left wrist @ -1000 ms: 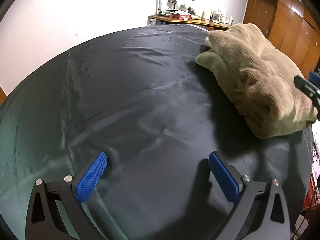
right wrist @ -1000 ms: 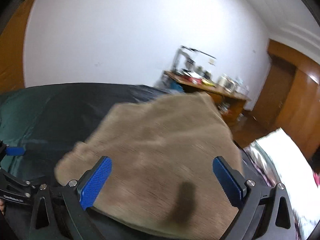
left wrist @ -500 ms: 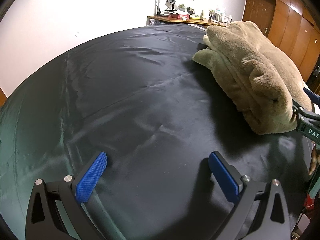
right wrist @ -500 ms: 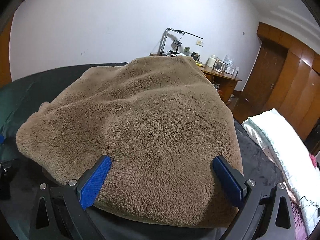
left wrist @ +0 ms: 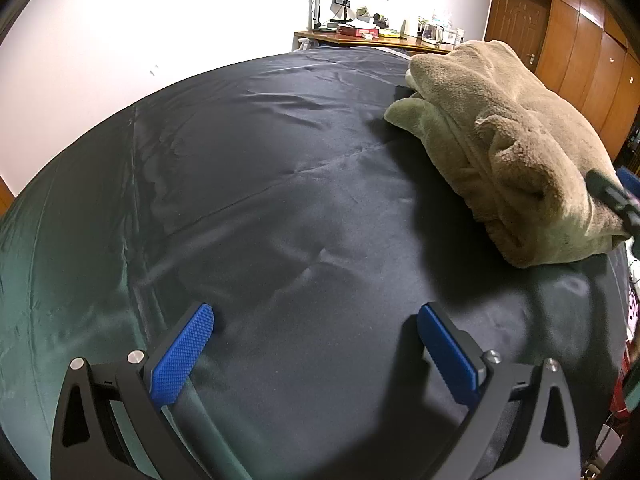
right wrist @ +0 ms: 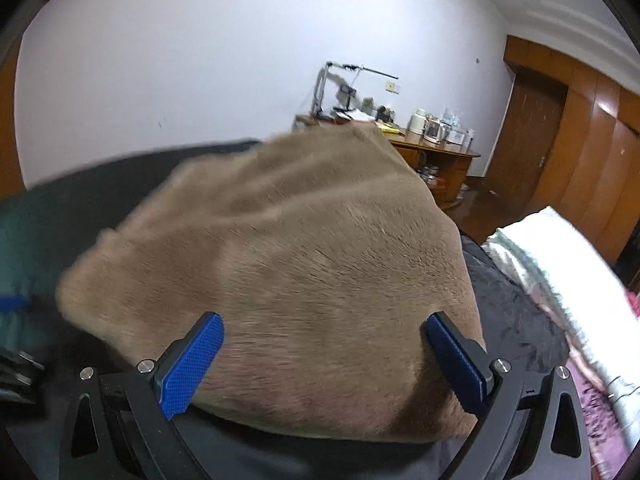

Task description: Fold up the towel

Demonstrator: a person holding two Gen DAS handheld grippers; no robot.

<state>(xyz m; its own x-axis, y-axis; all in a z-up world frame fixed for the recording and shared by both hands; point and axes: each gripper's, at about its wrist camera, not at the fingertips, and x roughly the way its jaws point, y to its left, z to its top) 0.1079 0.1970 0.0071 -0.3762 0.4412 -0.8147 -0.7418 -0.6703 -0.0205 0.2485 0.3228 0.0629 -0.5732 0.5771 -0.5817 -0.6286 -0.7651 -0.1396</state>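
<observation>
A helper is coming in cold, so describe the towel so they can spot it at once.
Start at the wide dark sheet that covers the bed. The towel lies folded in a thick bundle on the sheet's right side, toward the wooden desk at the far wall. It is the only tan, fleecy thing there; the bedding beyond the bed's right edge is white.

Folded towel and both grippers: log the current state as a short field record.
towel: tan fleece towel, folded into a thick stack, lying on the dark sheet
left gripper: open, over bare sheet, apart from the towel
right gripper: open, fingers either side of the towel's near edge, not clamped
view quality: right wrist view blurred
background: wooden desk
</observation>
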